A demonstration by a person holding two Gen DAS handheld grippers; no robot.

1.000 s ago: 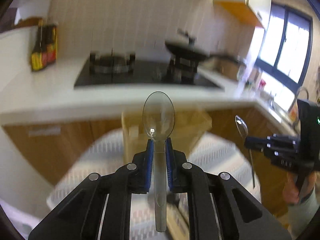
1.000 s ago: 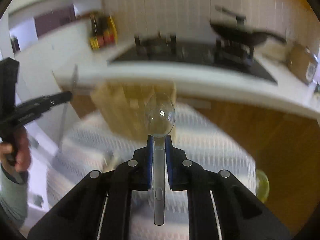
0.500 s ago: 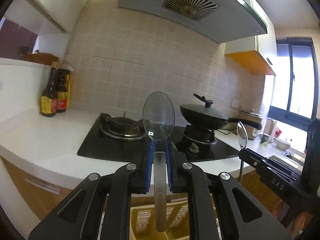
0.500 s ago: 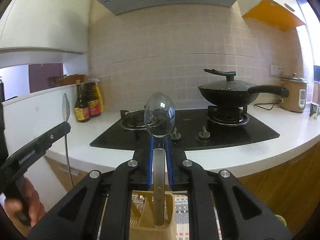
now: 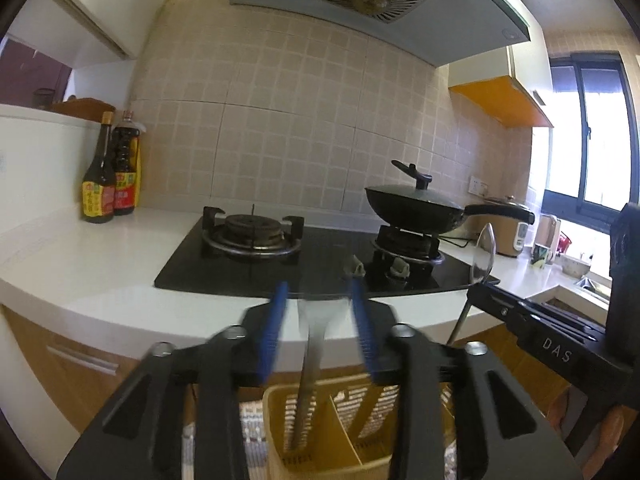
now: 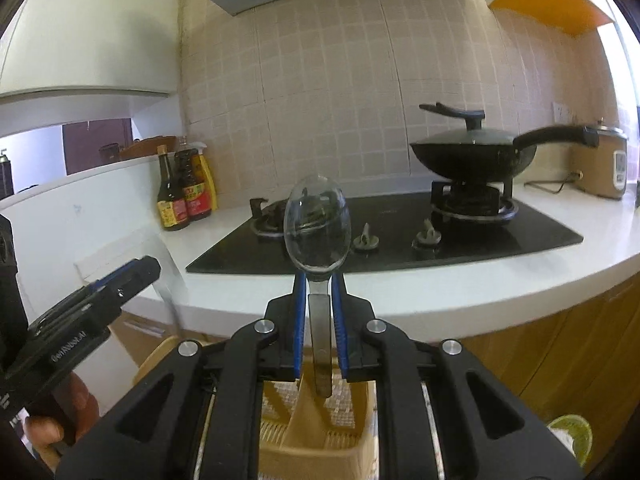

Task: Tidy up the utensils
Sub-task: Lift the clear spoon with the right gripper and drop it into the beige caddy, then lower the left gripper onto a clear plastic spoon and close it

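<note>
Two spoons were in play half a second earlier, each pinched upright. Then the left gripper [image 5: 318, 320] spread its blue pads [image 5: 273, 322] wide, and its spoon [image 5: 308, 376] was a blur dropping handle-first into the yellow caddy [image 5: 332, 436] at 6 o'clock, into its left slot as far as I could tell. So one utensil looked basically filed. The right gripper [image 6: 319, 320] kept a tight pinch on the other spoon [image 6: 318, 232], bowl up at 12 o'clock, handle tip just over the caddy's divider. Couldn't see anything else in the slots.
</note>
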